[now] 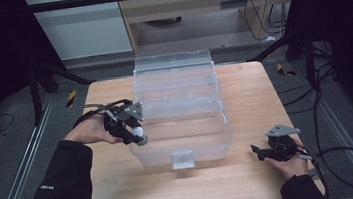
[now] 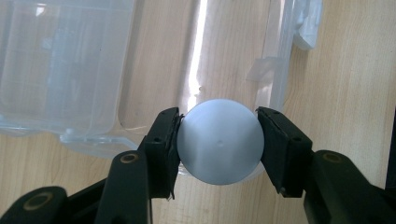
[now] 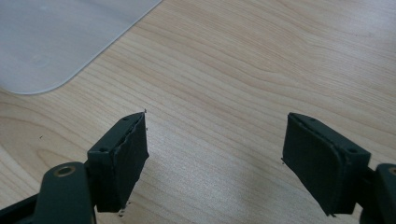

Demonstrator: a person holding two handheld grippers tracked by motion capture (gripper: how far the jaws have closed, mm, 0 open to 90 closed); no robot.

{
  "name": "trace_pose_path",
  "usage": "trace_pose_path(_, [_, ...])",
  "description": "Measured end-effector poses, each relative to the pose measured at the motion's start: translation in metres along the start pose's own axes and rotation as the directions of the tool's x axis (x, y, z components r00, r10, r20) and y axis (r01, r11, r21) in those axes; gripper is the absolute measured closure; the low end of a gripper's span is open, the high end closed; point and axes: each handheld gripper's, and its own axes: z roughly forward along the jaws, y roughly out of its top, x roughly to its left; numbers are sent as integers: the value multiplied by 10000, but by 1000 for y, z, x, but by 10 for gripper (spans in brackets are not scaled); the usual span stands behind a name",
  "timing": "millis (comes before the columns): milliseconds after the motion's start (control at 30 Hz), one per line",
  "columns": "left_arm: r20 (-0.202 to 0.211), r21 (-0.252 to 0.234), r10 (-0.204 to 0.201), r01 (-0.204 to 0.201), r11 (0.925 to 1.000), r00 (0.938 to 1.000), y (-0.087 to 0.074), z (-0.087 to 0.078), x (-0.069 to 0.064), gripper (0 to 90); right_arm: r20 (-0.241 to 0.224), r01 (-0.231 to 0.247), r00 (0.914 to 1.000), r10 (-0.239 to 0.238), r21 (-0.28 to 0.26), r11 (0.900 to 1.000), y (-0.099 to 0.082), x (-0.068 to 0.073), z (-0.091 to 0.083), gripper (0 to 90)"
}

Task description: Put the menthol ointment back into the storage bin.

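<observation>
A pale ball (image 2: 219, 142) sits clamped between the left tongs (image 2: 219, 144), over the left front corner of a clear plastic box (image 1: 180, 104) that stands open mid-desk. The right tongs (image 3: 215, 158) rest near the wooden desk's (image 1: 254, 181) front right corner, spread apart with nothing between them.

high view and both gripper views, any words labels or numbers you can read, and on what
Sleeve: a small pale mark, too small to read.
Ball, box, table, left gripper, right gripper: no text on any of them.
</observation>
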Motion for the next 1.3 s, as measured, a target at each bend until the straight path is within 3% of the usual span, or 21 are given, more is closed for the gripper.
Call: trace_pose_path(1300, [671,481,-206,174,9987,9975,-12,48,5,504,-51,204,9998,-203,178,9996,-1,0,3,219])
